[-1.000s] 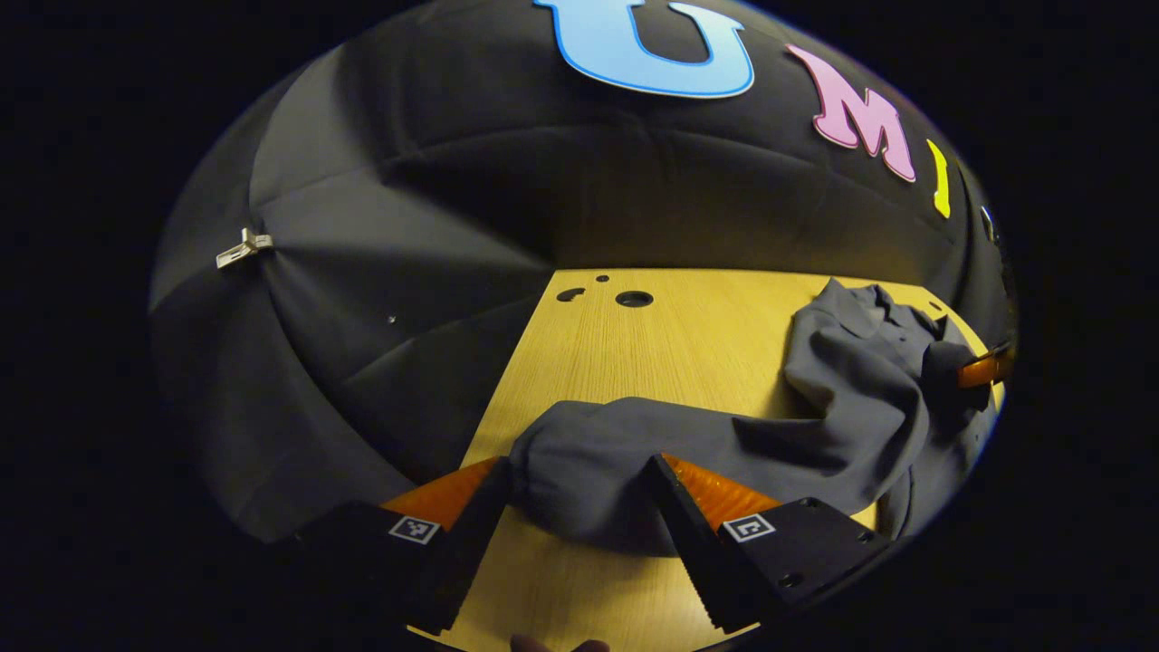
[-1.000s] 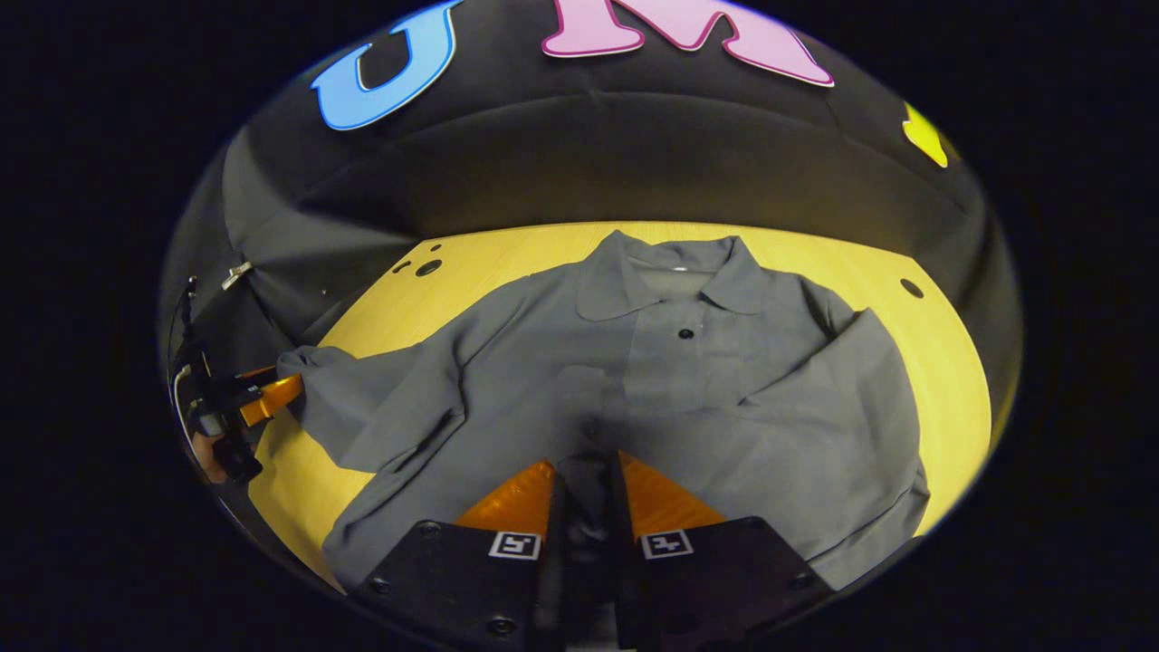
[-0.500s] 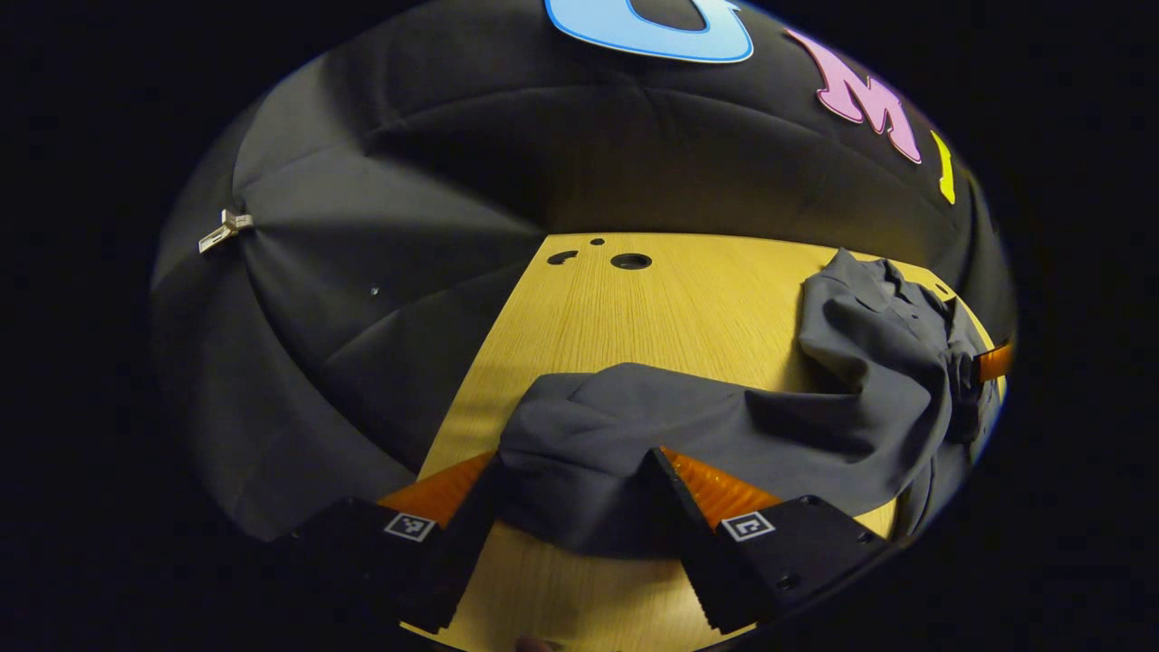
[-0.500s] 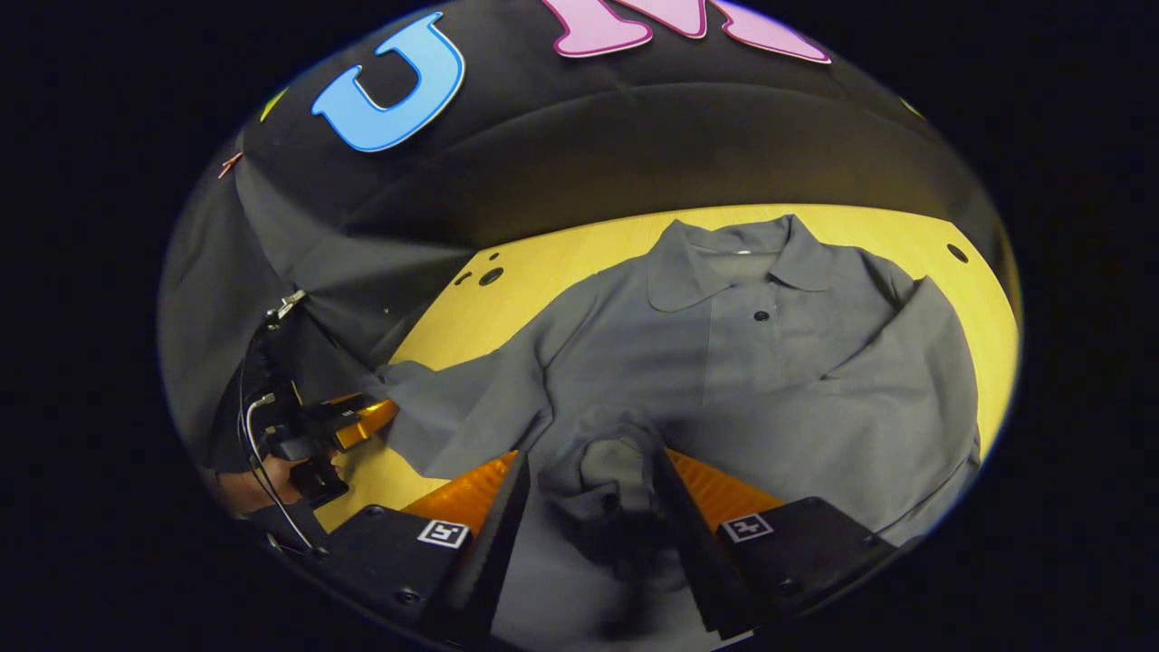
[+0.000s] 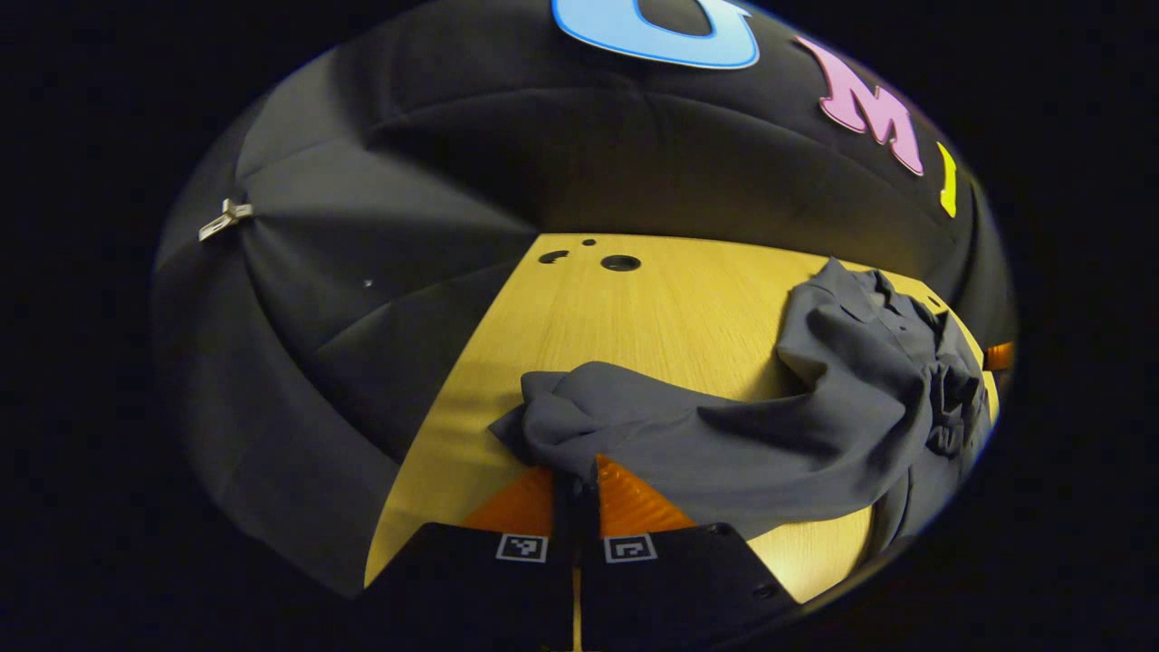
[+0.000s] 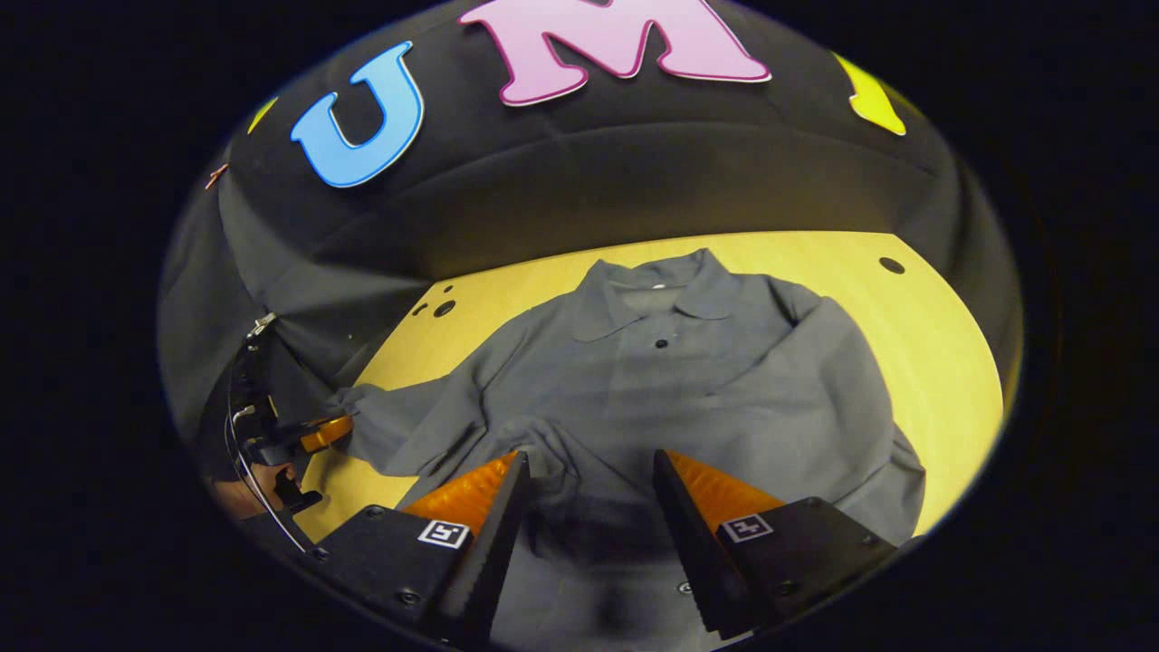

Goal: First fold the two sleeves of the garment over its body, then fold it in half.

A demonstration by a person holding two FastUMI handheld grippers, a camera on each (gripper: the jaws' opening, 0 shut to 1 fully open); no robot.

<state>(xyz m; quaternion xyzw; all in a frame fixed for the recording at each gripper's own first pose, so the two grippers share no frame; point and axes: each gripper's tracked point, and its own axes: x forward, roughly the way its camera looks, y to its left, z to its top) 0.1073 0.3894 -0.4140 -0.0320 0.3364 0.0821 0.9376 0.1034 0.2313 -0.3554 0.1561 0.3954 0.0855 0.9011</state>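
The left gripper (image 5: 576, 471) pinches the cuff of the grey collared shirt (image 6: 688, 380) spread on the wooden table (image 6: 942, 362); the right gripper (image 6: 587, 480) hovers agape above its body. A thin pinch could slip mid-fold, dropping that sleeve (image 5: 688, 435) bunched.

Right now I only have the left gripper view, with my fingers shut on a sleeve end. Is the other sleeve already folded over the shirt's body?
Observer: Yes. In the right gripper view the right sleeve lies slanted across the front of the shirt.
Operator: Is the right gripper holding it?
Observer: No. The right gripper is open, with its fingers either side of cloth low on the shirt.
Operator: How does my sleeve lie from there?
Observer: The left sleeve stretches out sideways from the shoulder to the left gripper, off the body and not yet folded.
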